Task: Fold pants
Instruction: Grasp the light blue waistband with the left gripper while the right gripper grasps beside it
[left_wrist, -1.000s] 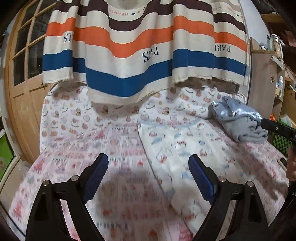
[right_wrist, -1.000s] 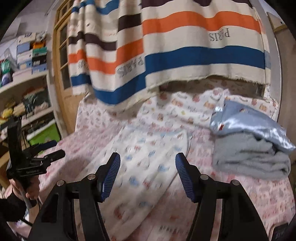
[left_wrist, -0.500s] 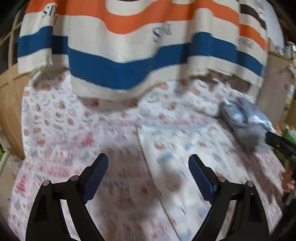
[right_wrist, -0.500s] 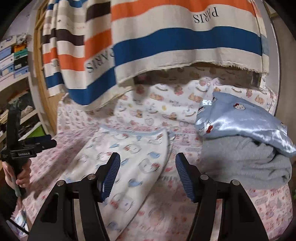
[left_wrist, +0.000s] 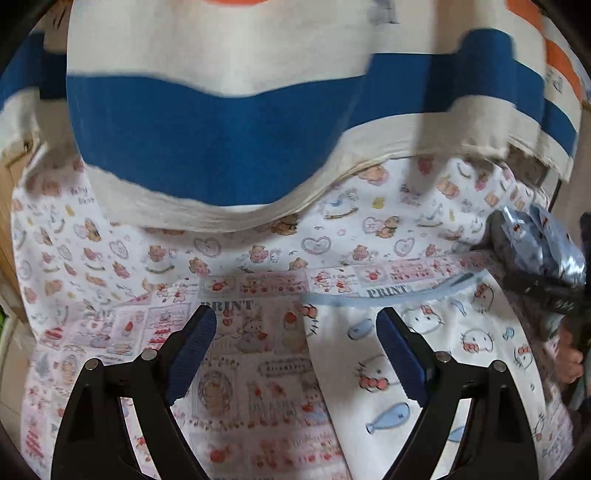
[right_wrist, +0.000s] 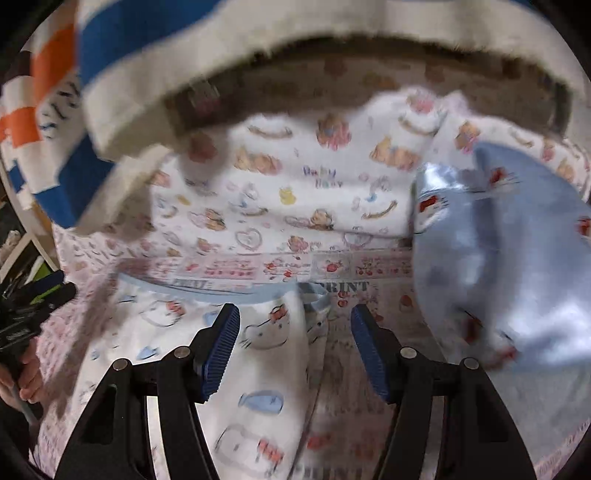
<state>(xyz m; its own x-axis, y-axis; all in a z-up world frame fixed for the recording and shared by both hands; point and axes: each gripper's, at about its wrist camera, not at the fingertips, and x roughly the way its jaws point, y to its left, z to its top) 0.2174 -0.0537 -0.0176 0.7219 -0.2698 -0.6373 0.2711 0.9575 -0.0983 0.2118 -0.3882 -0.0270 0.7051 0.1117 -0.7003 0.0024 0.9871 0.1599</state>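
White printed pants (left_wrist: 424, 369) flat on bed (left_wrist: 240, 369), waistband toward far edge. Left gripper (left_wrist: 295, 354) spread over waistband's left corner; right gripper (right_wrist: 291, 350) spread over right corner; both empty.

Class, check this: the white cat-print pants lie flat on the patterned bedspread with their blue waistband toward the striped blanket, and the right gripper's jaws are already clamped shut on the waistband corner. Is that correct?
Not quite. The right gripper is not clamped: in the right wrist view its jaws stand open, either side of the waistband corner. The pants do lie flat on the bedspread, waistband toward the striped blanket.
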